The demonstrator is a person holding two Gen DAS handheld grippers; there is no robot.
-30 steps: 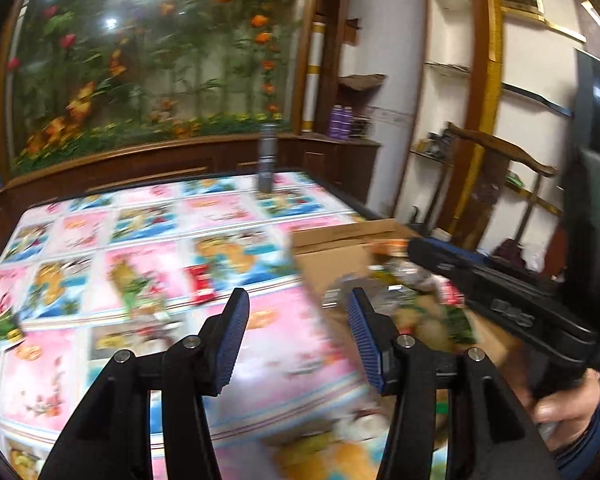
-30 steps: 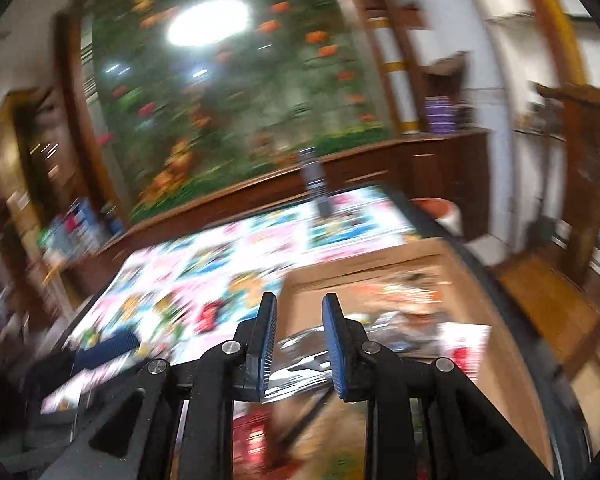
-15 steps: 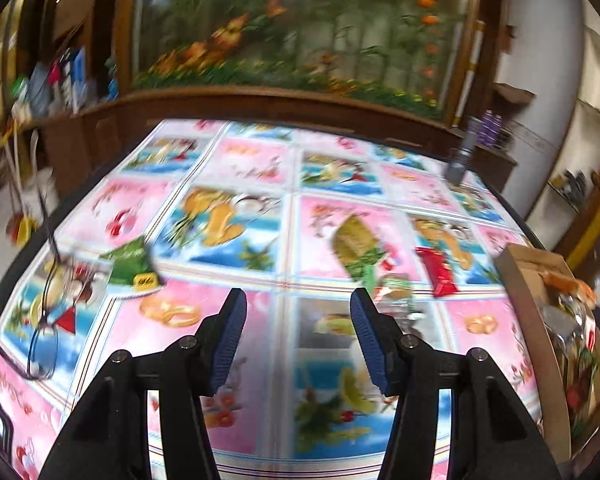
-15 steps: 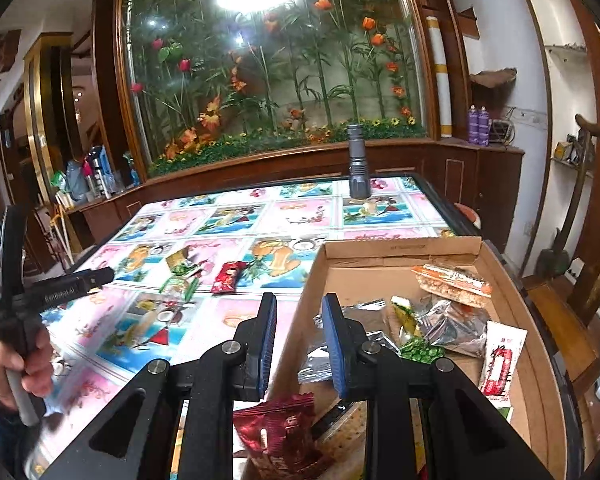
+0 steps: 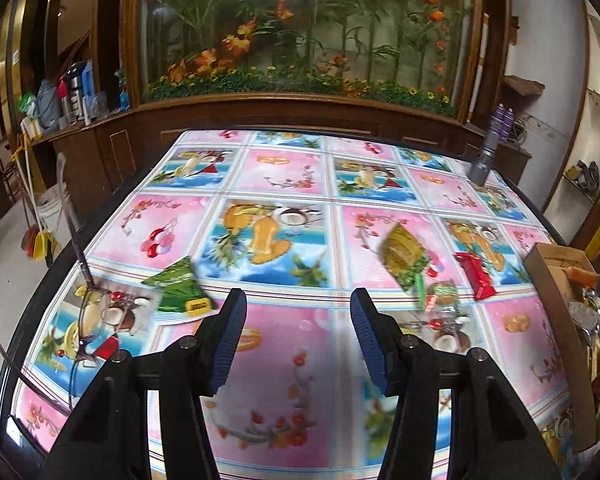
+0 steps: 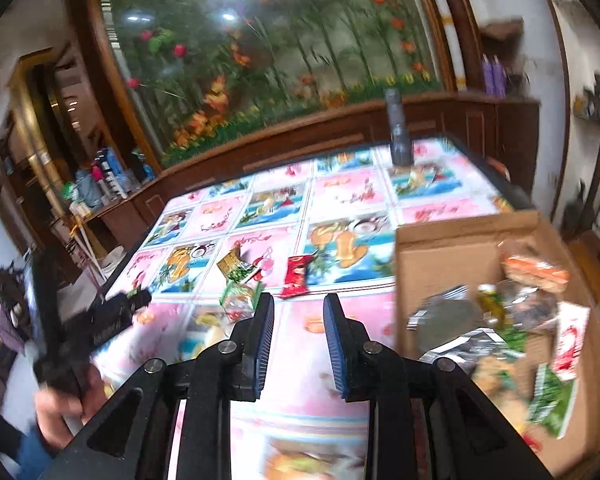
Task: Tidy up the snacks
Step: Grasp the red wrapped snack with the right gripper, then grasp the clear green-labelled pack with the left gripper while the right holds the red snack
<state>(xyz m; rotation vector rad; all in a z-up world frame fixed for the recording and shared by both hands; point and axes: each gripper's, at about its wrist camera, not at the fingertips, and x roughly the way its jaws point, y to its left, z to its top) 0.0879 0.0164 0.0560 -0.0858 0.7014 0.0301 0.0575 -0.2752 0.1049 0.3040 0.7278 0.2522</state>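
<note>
In the left wrist view, the left gripper (image 5: 296, 316) gapes empty at lower centre, a green packet (image 5: 179, 286) at left and red packet (image 5: 476, 274) at right on the table (image 5: 284, 168), while the right wrist view shows the right gripper (image 6: 299, 322), narrow and empty, beside the snack-filled box (image 6: 452, 248) at right.

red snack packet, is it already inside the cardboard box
No, the red snack packet lies on the patterned tablecloth, apart from the cardboard box that holds other snacks.
</note>
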